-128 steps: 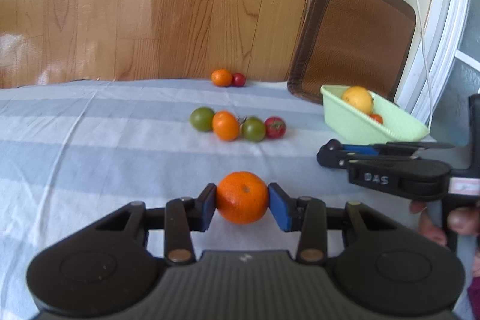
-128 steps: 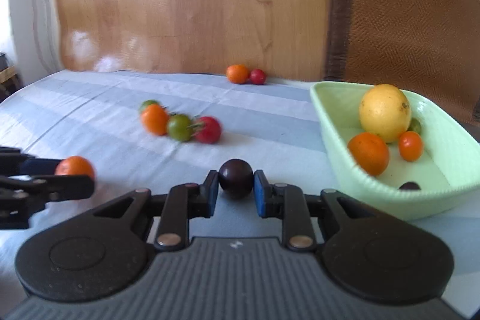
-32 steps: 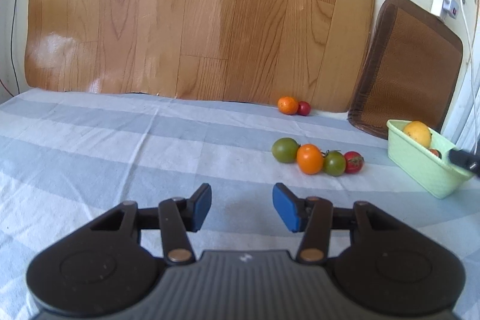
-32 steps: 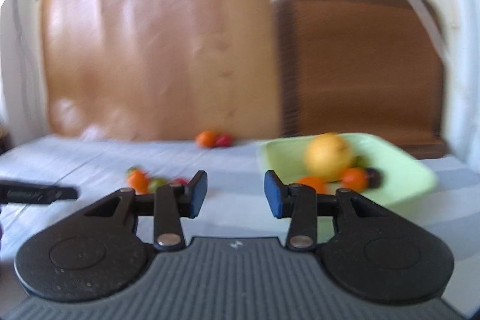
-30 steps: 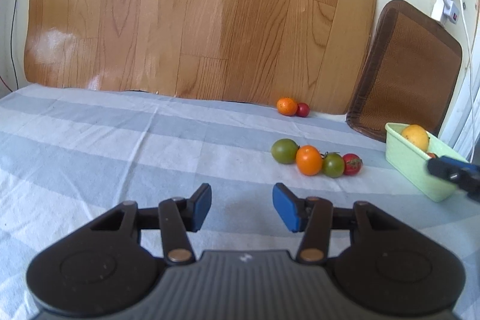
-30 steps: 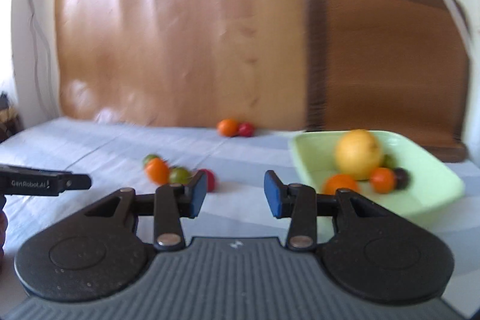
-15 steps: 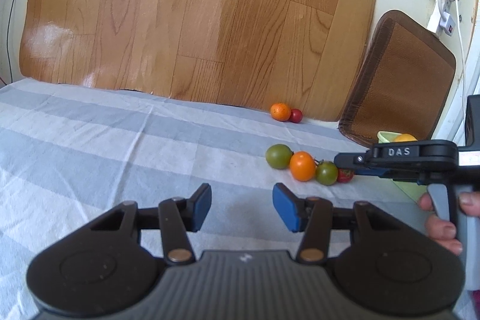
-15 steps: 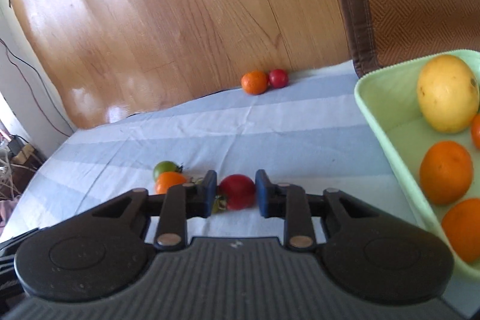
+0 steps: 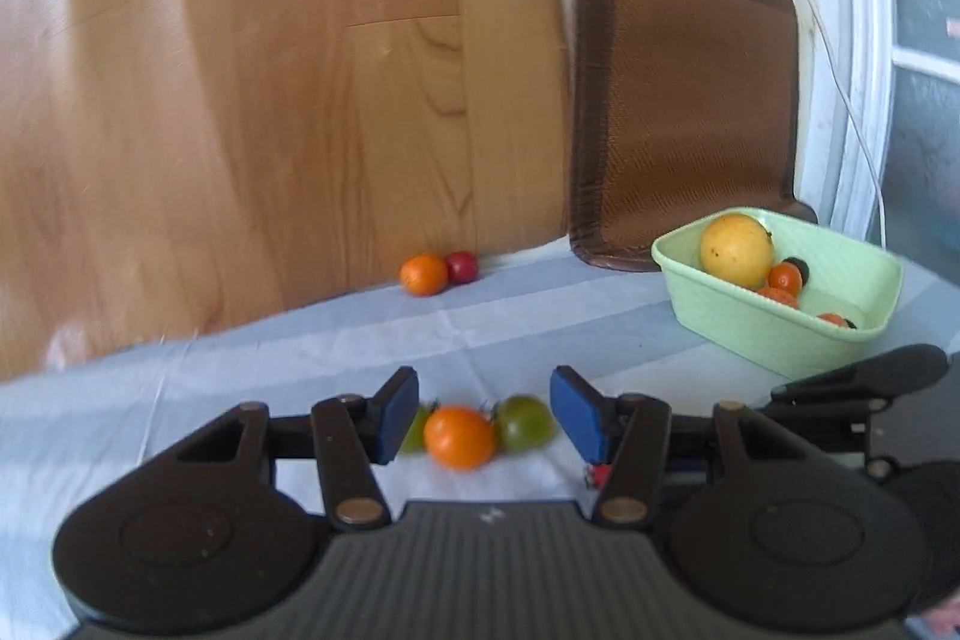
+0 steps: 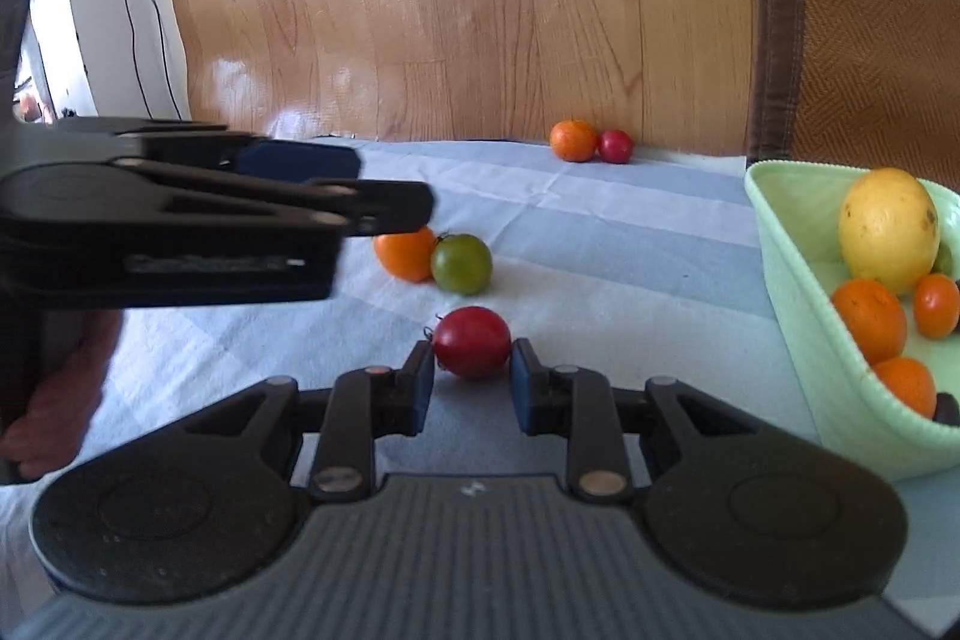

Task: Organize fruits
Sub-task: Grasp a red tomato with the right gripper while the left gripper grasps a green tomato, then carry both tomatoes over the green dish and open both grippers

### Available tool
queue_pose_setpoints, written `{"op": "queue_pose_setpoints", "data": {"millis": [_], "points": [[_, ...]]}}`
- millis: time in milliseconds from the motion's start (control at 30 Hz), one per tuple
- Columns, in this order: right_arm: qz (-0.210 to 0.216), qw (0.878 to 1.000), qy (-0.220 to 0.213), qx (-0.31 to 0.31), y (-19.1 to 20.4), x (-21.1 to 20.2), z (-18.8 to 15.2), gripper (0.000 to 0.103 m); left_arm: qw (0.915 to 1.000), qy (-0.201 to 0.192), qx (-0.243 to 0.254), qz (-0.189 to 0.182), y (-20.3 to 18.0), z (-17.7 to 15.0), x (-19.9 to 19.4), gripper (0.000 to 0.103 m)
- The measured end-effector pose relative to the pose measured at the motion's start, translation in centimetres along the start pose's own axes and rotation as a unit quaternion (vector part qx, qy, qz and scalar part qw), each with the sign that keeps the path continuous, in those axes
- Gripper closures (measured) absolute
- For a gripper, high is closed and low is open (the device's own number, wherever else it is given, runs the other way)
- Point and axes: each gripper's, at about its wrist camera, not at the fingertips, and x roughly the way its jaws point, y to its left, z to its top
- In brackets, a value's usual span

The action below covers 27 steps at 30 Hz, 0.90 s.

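My right gripper [image 10: 470, 375] is shut on a red tomato [image 10: 472, 341], just above the striped cloth and left of the green basket [image 10: 798, 280]. My left gripper [image 9: 485, 415] is open, its blue pads either side of an orange tomato [image 9: 459, 436] and a green tomato [image 9: 523, 423] on the cloth; another green one is half hidden behind the left pad. In the right wrist view the left gripper [image 10: 360, 184] hovers over the orange tomato [image 10: 403, 253] and green tomato [image 10: 461, 263]. The basket [image 9: 750, 322] holds a yellow fruit [image 9: 735, 250] and several small orange ones.
A small orange fruit [image 9: 424, 273] and a red one [image 9: 462, 266] lie at the back against the wooden board [image 9: 270, 100]. A brown cushion [image 9: 684, 106] leans behind the basket. A cable [image 9: 840, 70] hangs by the window frame at the right.
My right gripper has lifted the red tomato away from the row and drawn it toward the basket. My left gripper has moved forward to the orange and green tomatoes, still open.
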Motion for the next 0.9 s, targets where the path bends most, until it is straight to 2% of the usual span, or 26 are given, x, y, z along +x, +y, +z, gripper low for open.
{"op": "queue_pose_setpoints", "data": {"millis": [133, 233, 333, 367, 433, 500, 667, 733, 767, 867, 900], "points": [[-0.002, 1.0, -0.004, -0.006, -0.1, -0.6, -0.3, 0.073, 0.9966, 0.041, 0.071, -0.007, -1.5, 0.6, 2.7, 0.054], [-0.001, 1.0, -0.003, -0.026, 0.5, -0.6, -0.4, 0.073, 0.9895, 0.083, 0.114, -0.033, -2.1, 0.7, 4.1, 0.056], [-0.003, 0.999, -0.003, -0.038, 0.6, -0.7, -0.4, 0.073, 0.9826, 0.105, 0.148, -0.039, -2.3, 1.0, 5.2, 0.057], [-0.003, 0.999, -0.003, -0.037, 0.5, -0.7, -0.4, 0.074, 0.981, 0.111, 0.152, -0.047, -2.3, 1.2, 5.4, 0.057], [-0.003, 1.0, -0.005, -0.03, 0.1, -1.1, -0.2, 0.074, 0.977, 0.123, 0.161, -0.067, -2.2, 1.4, 5.8, 0.073], [0.0, 1.0, -0.007, -0.021, -0.4, -1.6, 0.1, 0.074, 0.9746, 0.127, 0.17, -0.072, -2.1, 1.5, 6.1, 0.074], [-0.008, 0.999, -0.051, 0.003, -1.7, -3.6, 0.9, 0.074, 0.9784, 0.128, 0.135, -0.09, -0.9, 1.6, 6.1, 0.075], [-0.017, 0.998, -0.067, 0.015, -2.5, -4.2, 1.2, 0.074, 0.9778, 0.137, 0.139, -0.077, -1.0, 1.2, 6.3, 0.065], [-0.023, 0.997, -0.074, 0.021, -2.8, -4.5, 1.3, 0.074, 0.9788, 0.127, 0.146, -0.068, -1.1, 1.0, 6.1, 0.062], [-0.044, 0.993, -0.099, 0.041, -4.2, -5.6, 1.8, 0.075, 0.9793, 0.123, 0.147, -0.066, -1.3, 1.0, 6.1, 0.068], [-0.058, 0.991, -0.109, 0.047, -4.8, -6.0, 1.9, 0.075, 0.9803, 0.119, 0.146, -0.06, -1.4, 1.0, 6.0, 0.075]]}}
